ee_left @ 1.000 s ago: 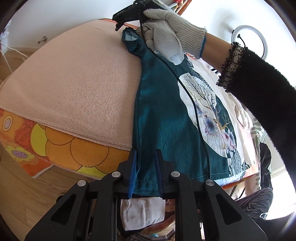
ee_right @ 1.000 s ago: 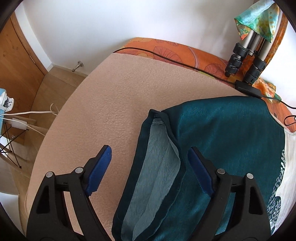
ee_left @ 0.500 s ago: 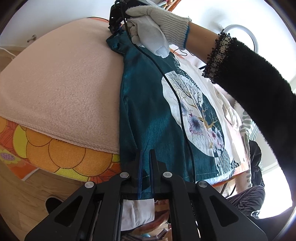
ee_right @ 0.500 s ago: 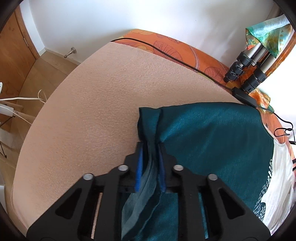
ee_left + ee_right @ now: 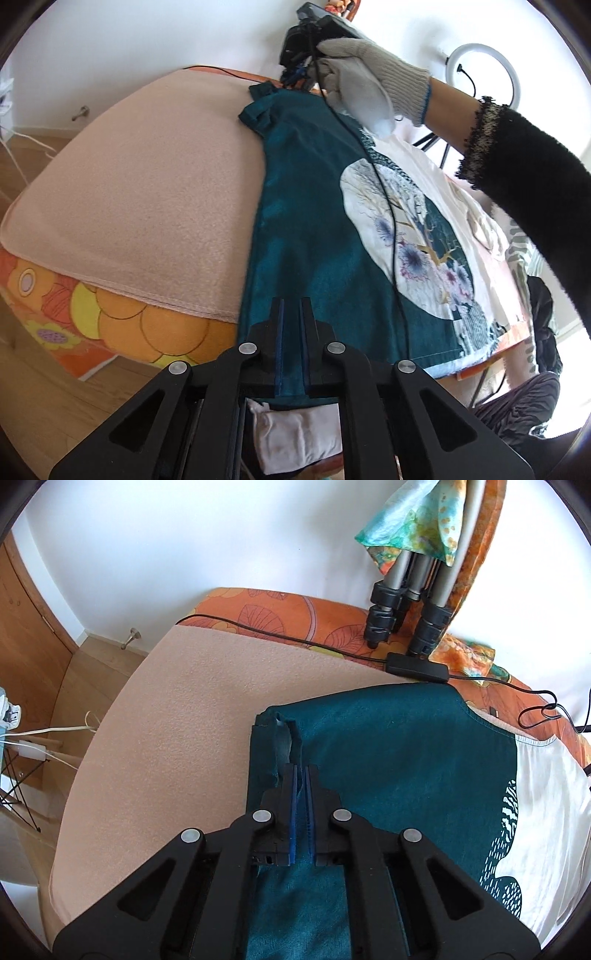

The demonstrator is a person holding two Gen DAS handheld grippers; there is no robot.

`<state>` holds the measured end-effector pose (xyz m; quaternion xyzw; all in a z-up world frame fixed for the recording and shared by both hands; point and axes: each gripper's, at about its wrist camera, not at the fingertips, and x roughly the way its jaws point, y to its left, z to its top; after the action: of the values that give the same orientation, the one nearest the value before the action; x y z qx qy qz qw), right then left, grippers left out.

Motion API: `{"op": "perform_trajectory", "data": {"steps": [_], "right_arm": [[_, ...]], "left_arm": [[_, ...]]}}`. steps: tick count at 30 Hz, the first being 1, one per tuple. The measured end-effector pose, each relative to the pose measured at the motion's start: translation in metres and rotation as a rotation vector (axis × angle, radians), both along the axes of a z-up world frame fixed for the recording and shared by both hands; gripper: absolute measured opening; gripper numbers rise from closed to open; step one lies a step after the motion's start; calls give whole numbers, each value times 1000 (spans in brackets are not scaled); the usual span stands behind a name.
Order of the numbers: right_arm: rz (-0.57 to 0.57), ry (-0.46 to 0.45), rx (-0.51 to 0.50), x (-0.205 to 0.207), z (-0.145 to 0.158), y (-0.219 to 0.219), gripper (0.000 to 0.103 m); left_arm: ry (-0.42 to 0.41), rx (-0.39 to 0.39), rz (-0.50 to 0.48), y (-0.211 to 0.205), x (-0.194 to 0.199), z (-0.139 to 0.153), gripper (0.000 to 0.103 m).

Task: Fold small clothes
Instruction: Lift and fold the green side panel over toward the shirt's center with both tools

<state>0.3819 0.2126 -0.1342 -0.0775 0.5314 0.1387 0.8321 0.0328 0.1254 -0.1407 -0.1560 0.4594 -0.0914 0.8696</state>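
The right gripper (image 5: 303,775) has just clamped its jaws on the teal garment's (image 5: 388,757) sleeve edge, which lay loose between them a second ago; the left gripper (image 5: 291,317) grips the hem. Both ends held, the fold can start across the pink blanket (image 5: 147,192).

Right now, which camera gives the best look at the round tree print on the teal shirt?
The left wrist view: the whole round tree print on the teal shirt lies in sight, crossed only by a black cable. The right wrist view catches just a patterned sliver of it at the right edge.
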Motion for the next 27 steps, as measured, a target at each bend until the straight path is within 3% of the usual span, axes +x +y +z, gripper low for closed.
{"op": "perform_trajectory", "data": {"steps": [1, 3, 8, 9, 10, 11, 12, 17, 19, 20, 21, 25, 26, 27], "right_arm": [[-3, 1, 3, -1, 1, -3, 5], [-8, 4, 10, -2, 4, -7, 5], [20, -1, 37, -3, 7, -6, 5], [25, -3, 39, -3, 8, -5, 5], [29, -4, 42, -3, 8, -4, 5], [32, -5, 44, -2, 9, -3, 5], [35, -5, 46, -2, 9, -2, 5], [68, 23, 69, 2, 4, 2, 7], [85, 41, 61, 3, -1, 7, 27], [88, 45, 50, 3, -4, 10, 53], [90, 41, 39, 2, -7, 13, 63], [88, 33, 3, 5, -21, 23, 63], [78, 44, -7, 7, -26, 23, 59], [73, 53, -16, 9, -31, 24, 46]], "left_arm": [[21, 46, 13, -1, 1, -4, 25], [43, 72, 33, 0, 3, -10, 38], [15, 103, 5, -8, 7, -11, 38], [7, 105, -5, -10, 7, -12, 37], [-3, 110, -15, -11, 6, -11, 30], [-11, 111, -28, -13, 6, -12, 21], [-5, 107, -42, -15, 7, -13, 0], [-6, 1, -41, -8, 8, -15, 1], [-7, -13, -43, -9, 9, -14, 1], [-7, -21, -46, -10, 9, -14, 1], [-6, -26, -47, -11, 9, -13, 1], [-10, -24, -56, -14, 10, -12, 1], [-9, -26, -57, -14, 10, -12, 1], [-8, -28, -58, -14, 10, -12, 1]]}}
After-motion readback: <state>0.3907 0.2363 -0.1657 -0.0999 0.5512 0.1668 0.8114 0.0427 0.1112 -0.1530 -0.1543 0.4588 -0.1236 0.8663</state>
